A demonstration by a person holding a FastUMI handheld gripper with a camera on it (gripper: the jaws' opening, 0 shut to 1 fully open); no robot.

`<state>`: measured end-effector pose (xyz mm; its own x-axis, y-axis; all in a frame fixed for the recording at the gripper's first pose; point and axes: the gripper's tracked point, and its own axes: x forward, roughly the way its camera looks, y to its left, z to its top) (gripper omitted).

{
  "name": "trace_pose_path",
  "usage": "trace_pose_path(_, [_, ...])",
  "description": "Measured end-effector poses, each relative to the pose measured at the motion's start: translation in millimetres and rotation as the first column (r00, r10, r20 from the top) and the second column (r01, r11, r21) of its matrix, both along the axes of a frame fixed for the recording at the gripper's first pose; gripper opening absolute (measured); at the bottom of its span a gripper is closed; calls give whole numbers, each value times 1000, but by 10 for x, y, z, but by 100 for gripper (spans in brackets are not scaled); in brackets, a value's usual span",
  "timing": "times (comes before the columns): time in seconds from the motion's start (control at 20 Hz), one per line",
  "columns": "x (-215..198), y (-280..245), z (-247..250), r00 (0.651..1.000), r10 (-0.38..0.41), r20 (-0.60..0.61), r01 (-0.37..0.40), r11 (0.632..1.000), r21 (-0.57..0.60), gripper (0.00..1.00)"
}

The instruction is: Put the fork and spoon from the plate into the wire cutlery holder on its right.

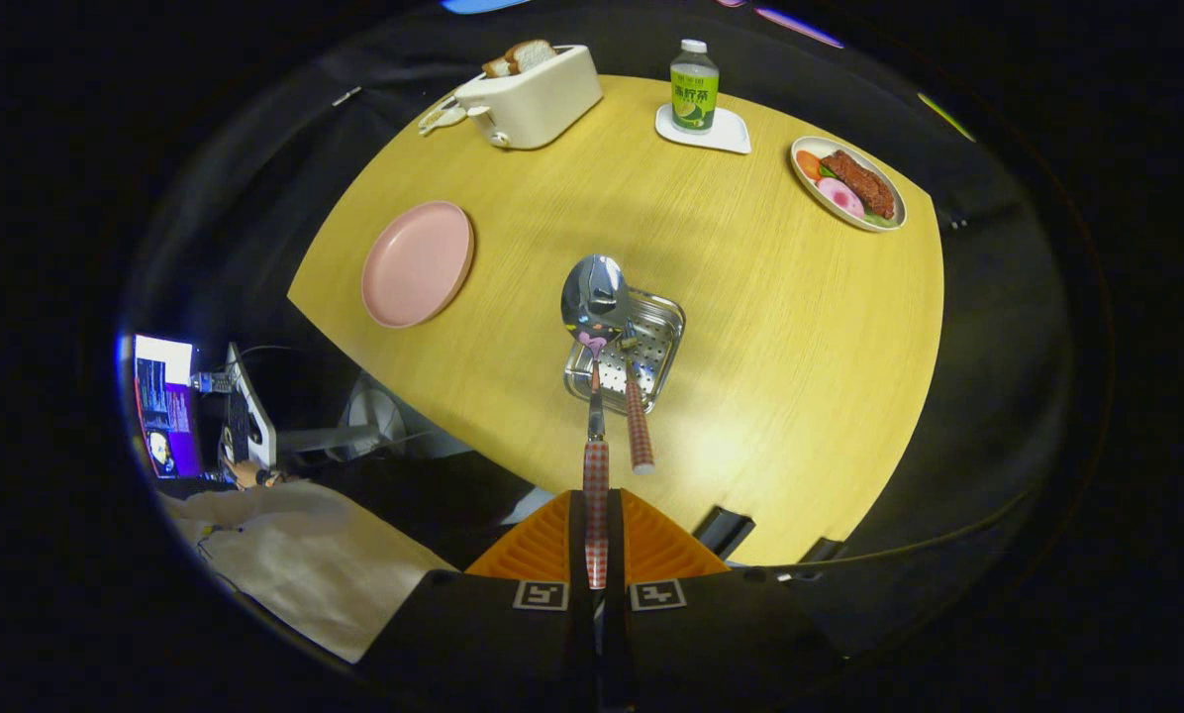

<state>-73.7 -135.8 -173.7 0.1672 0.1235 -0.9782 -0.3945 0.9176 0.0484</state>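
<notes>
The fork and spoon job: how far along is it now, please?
Done: the pink plate is bare, and the fork already stands in the wire cutlery holder, its checked handle sticking out. In hand: the gripper fingers are shut on the spoon, whose bowl hangs above the holder. Left: lower the spoon into the holder and release it.
</notes>
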Motion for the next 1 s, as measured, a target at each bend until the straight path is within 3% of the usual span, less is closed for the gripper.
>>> trace_pose_path(0.45, [134,-239,-100,955,132,-265,-170,977,-128,9])
trace_pose_path(0.9, [222,-305,-319,873,180,-454,-300,931,-207,9])
trace_pose_path(1.0, [311,-288,-338,869,177,-463,-306,927,-219,8])
